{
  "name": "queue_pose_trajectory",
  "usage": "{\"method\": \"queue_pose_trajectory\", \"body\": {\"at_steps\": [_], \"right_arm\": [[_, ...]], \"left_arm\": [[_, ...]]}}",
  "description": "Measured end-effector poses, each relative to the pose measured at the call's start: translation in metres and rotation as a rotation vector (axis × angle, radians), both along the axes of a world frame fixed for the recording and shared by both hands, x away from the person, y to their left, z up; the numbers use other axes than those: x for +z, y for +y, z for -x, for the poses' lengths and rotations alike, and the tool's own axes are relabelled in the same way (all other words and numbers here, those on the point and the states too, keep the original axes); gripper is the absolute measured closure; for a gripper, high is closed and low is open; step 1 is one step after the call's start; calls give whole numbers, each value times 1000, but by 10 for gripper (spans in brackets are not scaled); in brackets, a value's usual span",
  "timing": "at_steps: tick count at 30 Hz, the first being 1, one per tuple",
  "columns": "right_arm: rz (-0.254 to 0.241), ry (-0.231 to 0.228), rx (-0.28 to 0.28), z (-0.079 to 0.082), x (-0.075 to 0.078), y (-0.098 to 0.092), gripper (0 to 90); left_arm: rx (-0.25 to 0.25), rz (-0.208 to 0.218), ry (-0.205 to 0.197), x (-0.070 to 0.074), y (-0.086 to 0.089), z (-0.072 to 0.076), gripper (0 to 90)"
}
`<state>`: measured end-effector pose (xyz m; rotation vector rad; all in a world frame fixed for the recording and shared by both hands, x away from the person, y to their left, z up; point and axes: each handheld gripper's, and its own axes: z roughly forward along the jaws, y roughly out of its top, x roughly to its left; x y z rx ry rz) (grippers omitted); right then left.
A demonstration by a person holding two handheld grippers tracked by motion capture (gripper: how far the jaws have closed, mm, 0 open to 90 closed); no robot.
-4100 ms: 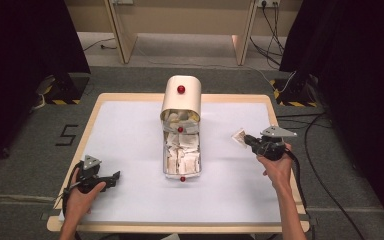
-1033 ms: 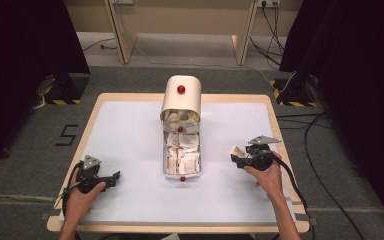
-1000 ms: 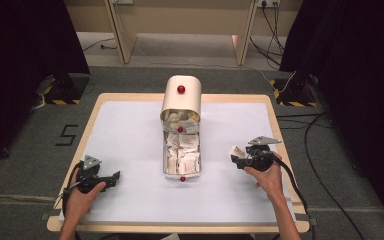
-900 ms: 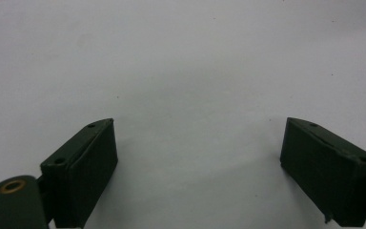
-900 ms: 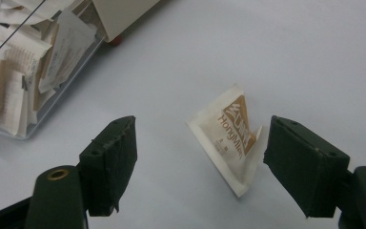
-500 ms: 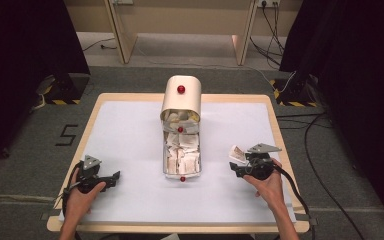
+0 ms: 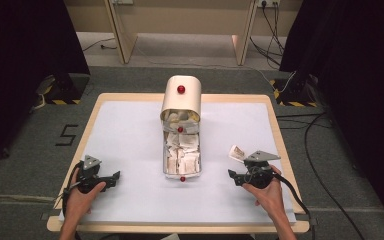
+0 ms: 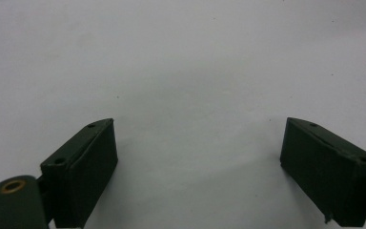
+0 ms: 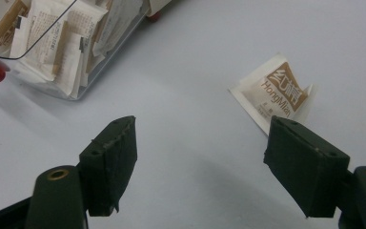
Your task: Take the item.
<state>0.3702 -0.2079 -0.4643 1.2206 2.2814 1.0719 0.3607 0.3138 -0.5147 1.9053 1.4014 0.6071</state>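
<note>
right gripper view: right claw (image 9: 198, 164) released, sachet (image 9: 272, 93) lying beside it on the worktop (image 9: 195, 71); best withdrawn upward without nudging it; left claw (image 8: 198, 167) released.

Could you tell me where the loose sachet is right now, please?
The sachet lies flat on the white table, right of the tray, just beyond the open right tongs.

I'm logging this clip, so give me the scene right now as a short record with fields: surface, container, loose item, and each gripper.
surface: table with a white top
container: clear tray full of sachets, red knob at its near end, a cream rounded cover at its far end
loose item: one sachet printed HongMian, flat on the table, apart from the tray
left gripper: open, nothing between its jaws
right gripper: open, sachet just beyond one jaw, not gripped
</note>
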Motion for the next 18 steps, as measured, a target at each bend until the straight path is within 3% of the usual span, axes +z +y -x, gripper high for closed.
{"method": "queue_pose_trajectory", "body": {"at_steps": [18], "right_arm": [[19, -6, 33, 17, -5, 6, 267]], "left_arm": [[0, 0, 0, 0, 0, 0, 113]]}}
